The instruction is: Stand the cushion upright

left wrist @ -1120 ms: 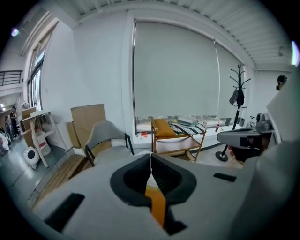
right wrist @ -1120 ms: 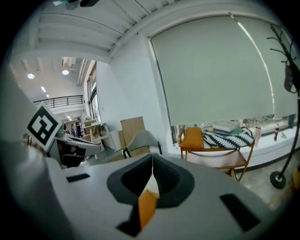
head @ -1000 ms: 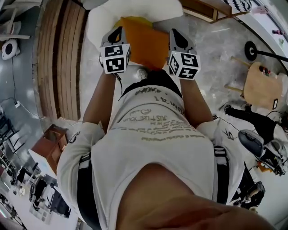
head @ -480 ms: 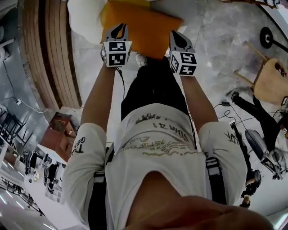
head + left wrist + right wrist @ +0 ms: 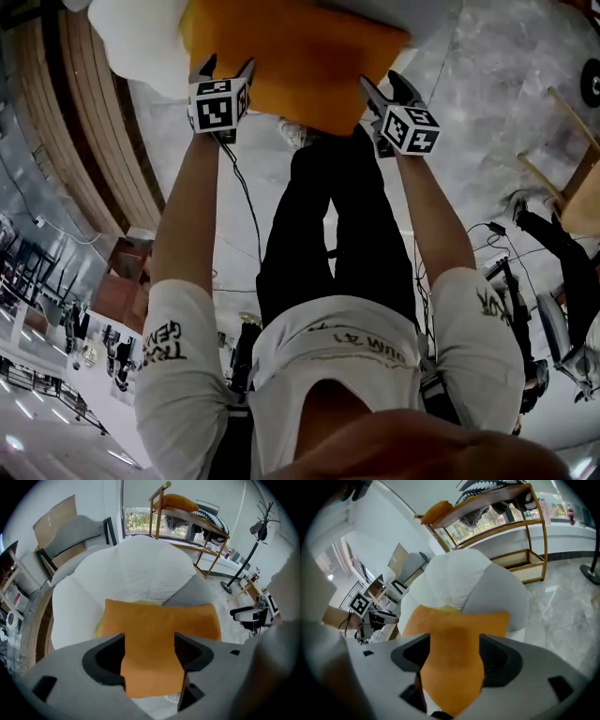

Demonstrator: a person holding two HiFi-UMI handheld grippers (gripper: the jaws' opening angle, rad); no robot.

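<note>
- The orange square fabric cushion is seen at the top centre of the head view. It lies flat on the white padded lounge seat, and its near edge overhangs the seat front.
- In the left gripper view the cushion fills the lower centre of the frame, with the white seat behind it. A yellow edge shows under the cushion's left side; what it belongs to cannot be made out.
- The left gripper is placed at the cushion's near left edge. Its jaws have just been opening and stand apart, with cushion fabric seen through the gap and no pad pressing on it.
- The right gripper is placed at the near right corner, above the grey marble-pattern floor. Its jaws have likewise just been opening and stand apart, and the cushion is framed between them, ungripped.
- Step judged: the approach is done and the grasp is not yet made. The cushion is not yet upright.
- Next move, as judged: both pairs of jaws are to be slid over the near edge and closed on the fabric. That edge is then to be lifted and tipped so the cushion can be leaned against the seat back.
- Even grip on both sides is called for, since soft fabric may fold or slip.
</note>
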